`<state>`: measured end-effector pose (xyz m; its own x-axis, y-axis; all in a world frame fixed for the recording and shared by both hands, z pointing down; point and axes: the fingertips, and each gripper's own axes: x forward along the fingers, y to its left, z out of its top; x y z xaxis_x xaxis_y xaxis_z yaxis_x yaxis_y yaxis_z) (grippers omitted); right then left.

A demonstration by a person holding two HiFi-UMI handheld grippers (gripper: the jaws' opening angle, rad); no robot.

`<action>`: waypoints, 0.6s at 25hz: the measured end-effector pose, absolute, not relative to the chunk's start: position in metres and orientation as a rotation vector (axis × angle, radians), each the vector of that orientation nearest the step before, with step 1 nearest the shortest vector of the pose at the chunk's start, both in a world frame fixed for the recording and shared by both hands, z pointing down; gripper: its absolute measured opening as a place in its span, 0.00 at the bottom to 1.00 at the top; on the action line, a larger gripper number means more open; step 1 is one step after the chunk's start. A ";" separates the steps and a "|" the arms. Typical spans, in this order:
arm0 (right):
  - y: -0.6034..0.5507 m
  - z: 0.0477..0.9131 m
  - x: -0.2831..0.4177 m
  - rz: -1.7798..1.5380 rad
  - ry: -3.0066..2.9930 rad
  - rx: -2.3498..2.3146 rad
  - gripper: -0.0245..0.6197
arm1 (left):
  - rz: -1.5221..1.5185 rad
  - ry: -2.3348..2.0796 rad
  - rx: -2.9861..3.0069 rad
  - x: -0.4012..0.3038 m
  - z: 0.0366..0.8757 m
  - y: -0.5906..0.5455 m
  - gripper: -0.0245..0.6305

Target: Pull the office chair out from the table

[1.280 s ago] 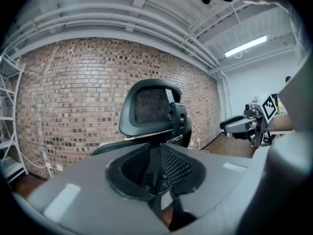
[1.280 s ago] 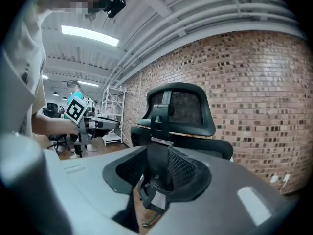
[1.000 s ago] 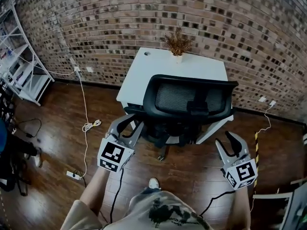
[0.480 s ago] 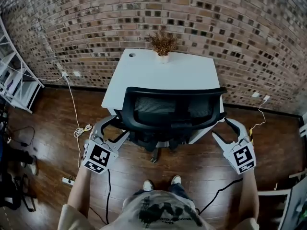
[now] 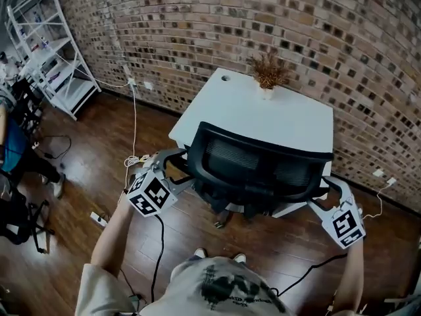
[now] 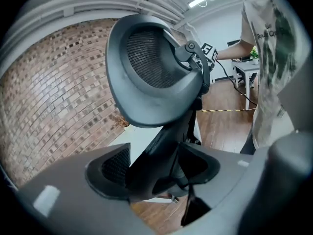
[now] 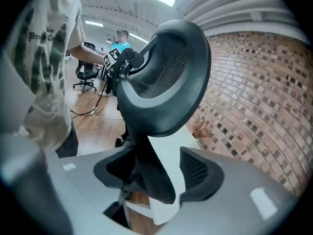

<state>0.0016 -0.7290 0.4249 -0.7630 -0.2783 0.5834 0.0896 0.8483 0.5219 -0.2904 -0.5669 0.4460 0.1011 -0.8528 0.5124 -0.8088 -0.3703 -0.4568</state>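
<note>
Curved brick wall [image 5: 263,18] behind, dried plant [image 5: 268,71] in a small white pot close before it. White wire shelving [image 5: 56,58] upper left. Dark wooden floor [image 5: 85,176] with trailing white cable [image 5: 135,130] and power strip [image 5: 99,219].

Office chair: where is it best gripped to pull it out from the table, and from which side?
Probably the two armrests, taken from behind, one per side: they stand clear at either side of the backrest, and the office chair faces the table. The left gripper and right gripper, jaws just opening, each have an armrest between them, not yet clamped.
</note>
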 end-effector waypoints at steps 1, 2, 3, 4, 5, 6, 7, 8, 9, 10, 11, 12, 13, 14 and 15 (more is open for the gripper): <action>-0.728 0.426 0.001 -0.709 -2.325 0.098 0.47 | -1.154 1.726 -2.282 -0.289 0.446 -0.567 0.51; -0.727 0.429 0.000 -0.723 -2.297 0.059 0.47 | -1.176 1.718 -2.277 -0.288 0.446 -0.567 0.51; -0.724 0.432 -0.001 -0.742 -2.266 0.022 0.47 | -1.201 1.704 -2.270 -0.287 0.447 -0.568 0.51; -0.722 0.436 -0.003 -0.760 -2.244 -0.010 0.47 | -1.230 1.687 -2.263 -0.286 0.447 -0.569 0.51; -0.721 0.439 -0.007 -0.772 -2.239 -0.036 0.47 | -1.260 1.673 -2.257 -0.286 0.447 -0.570 0.51; -0.721 0.441 -0.012 -0.780 -2.244 -0.057 0.47 | -1.286 1.664 -2.254 -0.287 0.448 -0.570 0.51; -0.721 0.443 -0.017 -0.783 -2.254 -0.078 0.46 | -1.306 1.662 -2.256 -0.288 0.449 -0.569 0.50; -0.722 0.446 -0.021 -0.783 -2.261 -0.097 0.45 | -1.321 1.663 -2.259 -0.288 0.450 -0.569 0.49; -0.721 0.450 -0.023 -0.785 -2.262 -0.113 0.43 | -1.331 1.664 -2.264 -0.288 0.451 -0.570 0.49; -0.721 0.453 -0.024 -0.794 -2.257 -0.123 0.39 | -1.337 1.665 -2.267 -0.288 0.452 -0.571 0.49; -0.720 0.454 -0.023 -0.807 -2.252 -0.129 0.37 | -1.339 1.667 -2.269 -0.288 0.452 -0.573 0.48; -0.720 0.454 -0.023 -0.820 -2.251 -0.132 0.37 | -1.340 1.674 -2.268 -0.288 0.452 -0.573 0.48; -0.720 0.453 -0.023 -0.830 -2.255 -0.135 0.37 | -1.341 1.686 -2.266 -0.287 0.451 -0.573 0.49; -0.720 0.453 -0.022 -0.840 -2.260 -0.137 0.36 | -1.343 1.701 -2.263 -0.287 0.452 -0.572 0.49; -0.720 0.454 -0.021 -0.851 -2.265 -0.136 0.36 | -1.342 1.713 -2.263 -0.286 0.452 -0.572 0.49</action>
<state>-0.0214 -0.7199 0.4537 -0.7477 -0.1389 0.6493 0.3230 0.7783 0.5385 -0.2863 -0.5723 0.4524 0.0389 -0.7875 0.6151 -0.7856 -0.4045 -0.4682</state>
